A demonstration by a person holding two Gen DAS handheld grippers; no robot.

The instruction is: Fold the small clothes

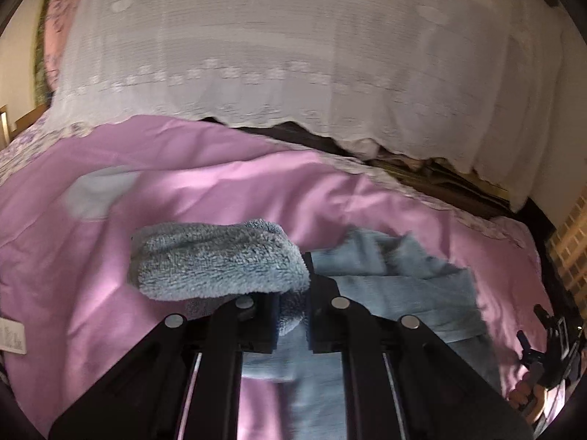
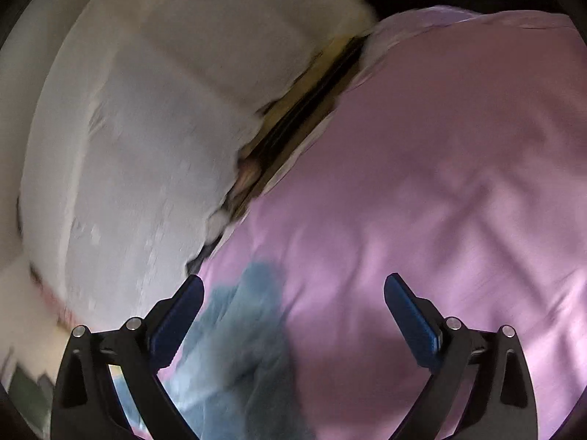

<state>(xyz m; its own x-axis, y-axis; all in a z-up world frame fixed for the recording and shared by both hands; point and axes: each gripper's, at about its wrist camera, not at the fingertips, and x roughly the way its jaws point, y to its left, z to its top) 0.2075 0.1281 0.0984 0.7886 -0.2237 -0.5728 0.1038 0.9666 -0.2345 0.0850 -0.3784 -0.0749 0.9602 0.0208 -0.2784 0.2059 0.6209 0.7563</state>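
Note:
A small light-blue fleece garment [image 1: 400, 286] lies crumpled on the pink bedsheet [image 1: 220, 183]. My left gripper [image 1: 293, 293] is shut on a fluffy fold of it [image 1: 220, 260], which is lifted and drapes over the left finger. In the right wrist view the garment [image 2: 238, 333] shows blurred at the lower left, between the fingers and the left pad. My right gripper [image 2: 293, 315] is open and empty above the sheet [image 2: 440, 183]. It also shows at the far right edge of the left wrist view [image 1: 543, 344].
A white lace cover [image 1: 293, 55] hangs over furniture behind the bed, with a dark gap [image 1: 440, 179] between it and the bed. The same white cover [image 2: 139, 139] fills the left of the right wrist view. A pale patch [image 1: 99, 190] sits on the sheet.

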